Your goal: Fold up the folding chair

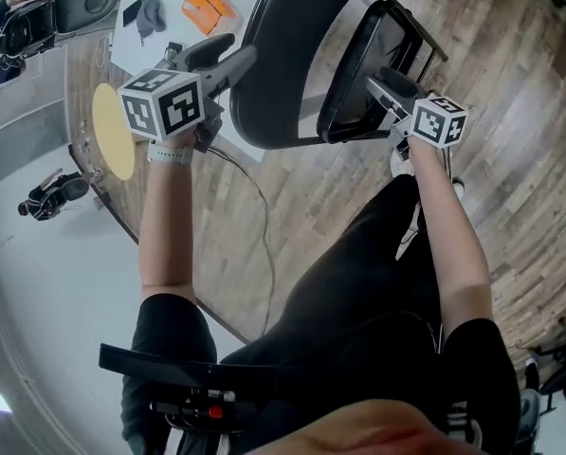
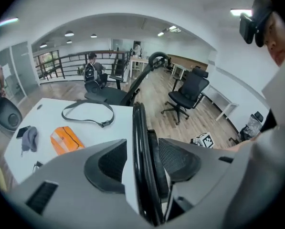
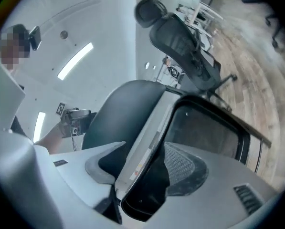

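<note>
The black folding chair (image 1: 283, 55) stands half closed in front of me, its backrest and its seat frame (image 1: 358, 74) drawn near each other. My left gripper (image 1: 228, 60) reaches the backrest's left edge. In the left gripper view the jaws (image 2: 143, 161) stand open around the chair's thin black rim (image 2: 138, 142), with a gap at the left pad. My right gripper (image 1: 382, 88) is at the seat frame's near corner. In the right gripper view it is open (image 3: 147, 168), with the seat's pale underside edge (image 3: 147, 142) between the pads.
A white table (image 1: 173, 34) behind the chair holds an orange packet (image 1: 209, 9), a dark pouch (image 1: 150, 12) and a grey strap (image 2: 87, 113). A cable (image 1: 259, 216) trails over the wooden floor. Office chairs (image 2: 187, 92) stand further off. My legs are just below the chair.
</note>
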`<state>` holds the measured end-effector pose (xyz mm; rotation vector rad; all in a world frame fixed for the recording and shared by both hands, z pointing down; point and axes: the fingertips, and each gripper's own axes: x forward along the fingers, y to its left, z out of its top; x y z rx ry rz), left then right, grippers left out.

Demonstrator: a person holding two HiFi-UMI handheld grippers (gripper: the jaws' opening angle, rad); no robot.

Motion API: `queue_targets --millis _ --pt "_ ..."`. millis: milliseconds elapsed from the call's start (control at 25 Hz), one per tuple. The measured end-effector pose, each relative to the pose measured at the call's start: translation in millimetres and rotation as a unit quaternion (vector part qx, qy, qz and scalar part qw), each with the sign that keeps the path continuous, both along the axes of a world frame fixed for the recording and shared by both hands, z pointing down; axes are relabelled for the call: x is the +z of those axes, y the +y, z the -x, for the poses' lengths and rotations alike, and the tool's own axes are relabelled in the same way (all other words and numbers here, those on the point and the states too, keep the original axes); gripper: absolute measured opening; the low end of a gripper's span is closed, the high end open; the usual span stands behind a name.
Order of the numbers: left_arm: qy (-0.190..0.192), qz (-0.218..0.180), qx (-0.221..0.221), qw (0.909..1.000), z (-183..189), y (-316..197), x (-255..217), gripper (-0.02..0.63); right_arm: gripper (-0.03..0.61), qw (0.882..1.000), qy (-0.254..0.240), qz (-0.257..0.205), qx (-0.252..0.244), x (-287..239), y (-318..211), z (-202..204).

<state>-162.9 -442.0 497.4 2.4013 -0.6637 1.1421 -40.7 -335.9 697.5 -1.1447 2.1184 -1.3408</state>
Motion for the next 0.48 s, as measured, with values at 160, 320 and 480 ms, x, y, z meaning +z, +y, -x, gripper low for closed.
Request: queue_targets --millis 160,320,480 --pt "0.044 -0.089 -0.026 0.9947 -1 32 -34 0.207 0.227 0.985 0.14 -0.102 -0.016 -66 16 -33" --pt "0.109 -0.16 -0.009 0.981 -13 97 -72 0.206 0.225 0.951 0.231 -0.197 -0.05 -143 57 -40" --pt "0.2 -0.14 -0.016 0.9696 -29 182 -92 0.204 0.225 0.926 0.261 -0.252 -0.105 -202 119 -29"
